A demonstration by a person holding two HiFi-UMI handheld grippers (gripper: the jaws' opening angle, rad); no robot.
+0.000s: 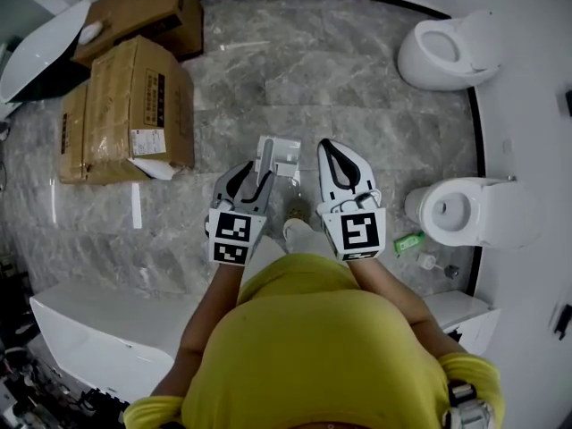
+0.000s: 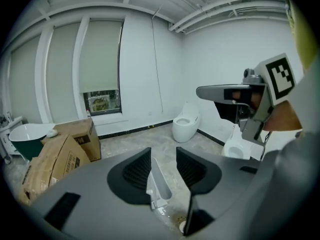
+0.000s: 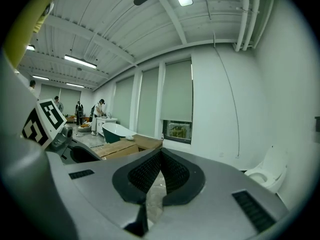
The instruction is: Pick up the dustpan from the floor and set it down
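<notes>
The white dustpan [image 1: 279,155] sits on the grey marble floor [image 1: 295,70] near its middle, just ahead of the person's shoes [image 1: 298,211], with its long handle slanting back towards the person. The left gripper [image 1: 253,181] is lowered around that handle. In the left gripper view the jaws of the left gripper [image 2: 162,156] stand apart, released, with the dustpan [image 2: 159,184] handle in the gap. The handle lies close along the left jaw, with clear space between it and the right jaw, so nothing is clamped. The right gripper [image 1: 329,150] hangs just beside the dustpan on the other side, apart from it. In the right gripper view its jaws [image 3: 159,156] are clenched tip to tip with nothing between them, and only floor shows through the slit lower down. Along the floor's left edge stand stacked cardboard boxes [image 1: 134,105], and a bathtub [image 1: 36,52] lies in the far left corner. One white toilet [image 1: 447,52] stands at the far right corner and a second toilet [image 1: 474,211] against the right edge. A small green packet [image 1: 408,242] lies on the floor beside the base of the second toilet. Another white bathtub [image 1: 98,329] sits at the near left edge, behind the person's yellow shirt [image 1: 313,347].
</notes>
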